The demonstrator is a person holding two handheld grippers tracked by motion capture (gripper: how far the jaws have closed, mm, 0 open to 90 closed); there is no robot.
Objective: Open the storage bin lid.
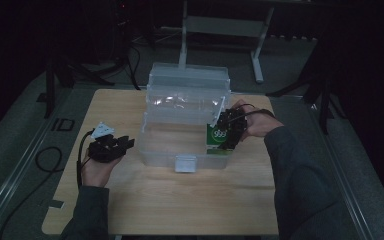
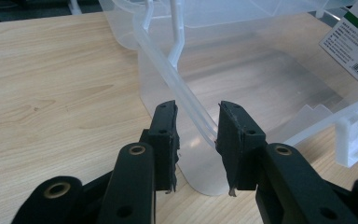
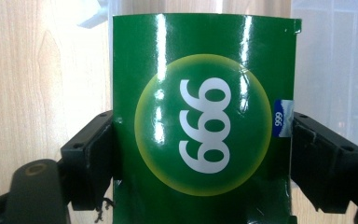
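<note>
Dark room, grey floor, a white-legged frame standing behind; the light wood surface [image 1: 180, 200] sat in the middle under dim light. A clear plastic storage box [image 1: 185, 125] stood on it toward the far half, lid tipped up at the back, a white latch [image 1: 185, 163] on its near wall.

Your right claw [image 1: 228, 131] was at the box's right end, over the rim, clamped on a green carton [image 3: 200, 126]. Both jaws pressed the carton's two side edges, and its face bowed slightly between them. On that face: a yellow-rimmed green circle with white digits that read "999", turned upside down in the right gripper view. A small blue tab at the carton's edge by one jaw carried the same "999" in white. In the left gripper view the carton's [image 2: 354, 42] white side panel showed a green band, fine print too small to read, and a barcode; it hung over the box's inside, far end from your left hand.

Your left claw [image 1: 125, 144] sat just off the box's left near corner, low over the wood. Its jaws stood apart with nothing gripped; the box's rounded corner rim ran through the gap between them, and whether it touched a pad you could not tell.
</note>
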